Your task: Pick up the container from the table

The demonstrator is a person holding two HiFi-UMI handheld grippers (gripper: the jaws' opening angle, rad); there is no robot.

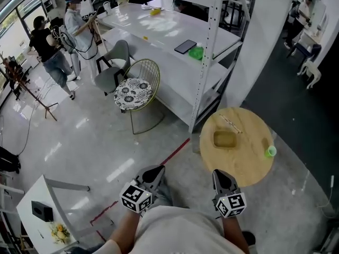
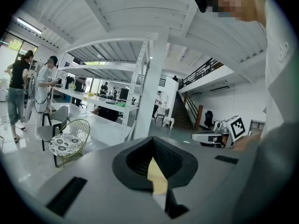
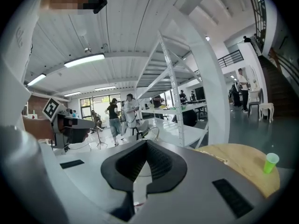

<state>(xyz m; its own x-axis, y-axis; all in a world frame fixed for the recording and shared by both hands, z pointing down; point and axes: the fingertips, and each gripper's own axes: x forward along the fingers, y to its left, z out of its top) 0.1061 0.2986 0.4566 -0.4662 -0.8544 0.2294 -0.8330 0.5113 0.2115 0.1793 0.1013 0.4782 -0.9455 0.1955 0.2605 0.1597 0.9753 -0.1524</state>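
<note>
Fingers of the left gripper [image 1: 154, 172] and the right gripper [image 1: 220, 174] are pressed together and empty in the head view. The shallow yellow-tan rectangular container [image 1: 224, 139] lies on the round pale-wood desk [image 1: 249, 165] straight ahead of the right gripper, the nearer one, with its long side running crosswise. The left gripper view shows closed fingers and no desk. The right gripper view shows closed fingers with the desk ahead to the right, but I cannot make out the container there.

1 container [image 1: 224, 139], 1 green cup [image 1: 271, 152], 1 table [image 1: 248, 169], 2 tongs [image 1: 153, 171] [image 1: 220, 174]
</note>
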